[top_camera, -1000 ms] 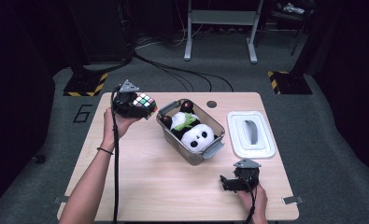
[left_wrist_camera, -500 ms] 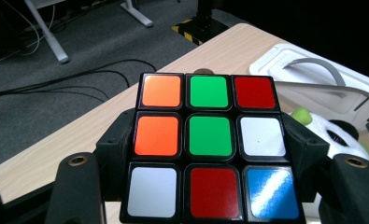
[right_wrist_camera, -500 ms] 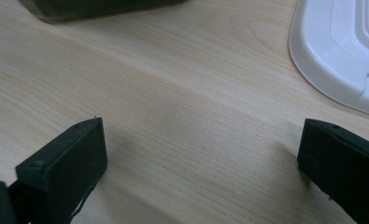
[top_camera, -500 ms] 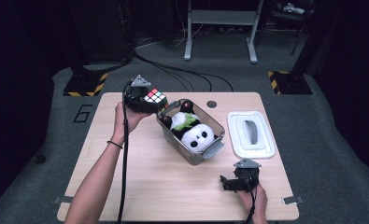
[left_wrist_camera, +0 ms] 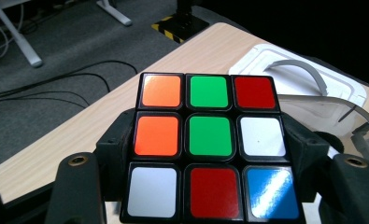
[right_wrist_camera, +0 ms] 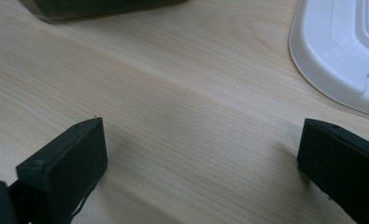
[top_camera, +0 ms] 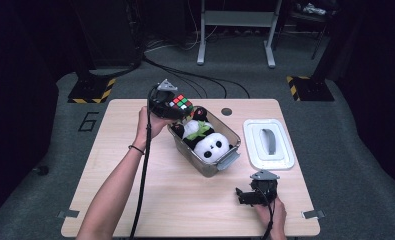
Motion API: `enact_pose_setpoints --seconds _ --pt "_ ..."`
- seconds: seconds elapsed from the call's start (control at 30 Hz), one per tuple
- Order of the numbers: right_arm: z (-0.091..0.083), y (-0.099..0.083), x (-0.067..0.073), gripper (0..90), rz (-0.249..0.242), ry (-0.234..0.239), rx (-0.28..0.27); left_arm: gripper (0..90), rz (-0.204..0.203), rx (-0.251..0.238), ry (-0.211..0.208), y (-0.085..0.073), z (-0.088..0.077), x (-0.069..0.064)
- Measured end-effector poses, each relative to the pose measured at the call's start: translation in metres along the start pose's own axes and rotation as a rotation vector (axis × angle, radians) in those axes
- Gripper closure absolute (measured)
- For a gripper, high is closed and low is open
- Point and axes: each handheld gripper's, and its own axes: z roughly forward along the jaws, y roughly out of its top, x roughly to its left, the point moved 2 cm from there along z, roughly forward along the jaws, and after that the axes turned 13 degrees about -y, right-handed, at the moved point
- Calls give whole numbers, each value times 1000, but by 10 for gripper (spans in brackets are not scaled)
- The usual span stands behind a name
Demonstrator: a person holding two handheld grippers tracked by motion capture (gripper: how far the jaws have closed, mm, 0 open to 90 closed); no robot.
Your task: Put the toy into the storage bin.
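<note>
1. My left gripper (top_camera: pixel 171 106) clamps the cube (left_wrist_camera: pixel 209 144) between its jaws, above the bin's (top_camera: pixel 224 162) far corner.
2. My right gripper (top_camera: pixel 245 196) rests wide apart on the table (right_wrist_camera: pixel 187 116), near the lid (top_camera: pixel 268 144).
3. A panda (top_camera: pixel 212 145) lies in the bin.

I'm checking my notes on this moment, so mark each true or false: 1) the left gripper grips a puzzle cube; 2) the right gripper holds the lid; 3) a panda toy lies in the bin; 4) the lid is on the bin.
1) True: the left gripper is clamped on the puzzle cube.
2) False: the right gripper is open and holds nothing, low over the table.
3) True: the panda toy lies in the bin.
4) False: the lid lies on the table beside the bin.
</note>
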Motion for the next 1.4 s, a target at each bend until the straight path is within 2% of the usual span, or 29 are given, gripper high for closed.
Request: enact_pose_setpoints --seconds 0.13,0.27,0.4,0.5,0.6,0.67,0.8,0.97,1.03,1.07,1.13,1.37,1.4 --pt "0 0 0 8 -2 0 -1 339 5 30 -16 0 14 2" --pt "0 0 0 8 -1 -1 -2 339 -16 85 -27 -5 32 6" --pt "0 0 -1 9 -9 1 -3 339 -30 100 -29 -10 43 10" --pt "0 0 0 9 -9 4 0 339 -28 128 -26 -12 50 12" --pt "0 0 -1 10 -13 6 0 339 -11 179 -8 -13 57 9" --pt "0 0 -1 10 -15 7 0 339 -7 194 -13 -14 62 7" --pt "-1 0 -1 11 -17 9 0 339 -9 196 -7 -15 67 6" --pt "0 0 -1 11 -18 8 0 340 -9 195 -9 -15 65 9" --pt "-1 0 -1 11 -15 11 0 339 4 190 0 -13 63 9" --pt "-1 0 -1 11 -16 9 0 339 1 182 -1 -13 62 10" --pt "-1 0 -1 11 -17 9 0 340 -7 199 -9 -13 63 13" --pt "-1 0 -1 11 -12 11 1 340 -35 184 2 -19 65 21" --pt "-1 0 -1 11 -13 11 1 340 -27 194 8 -19 66 21"
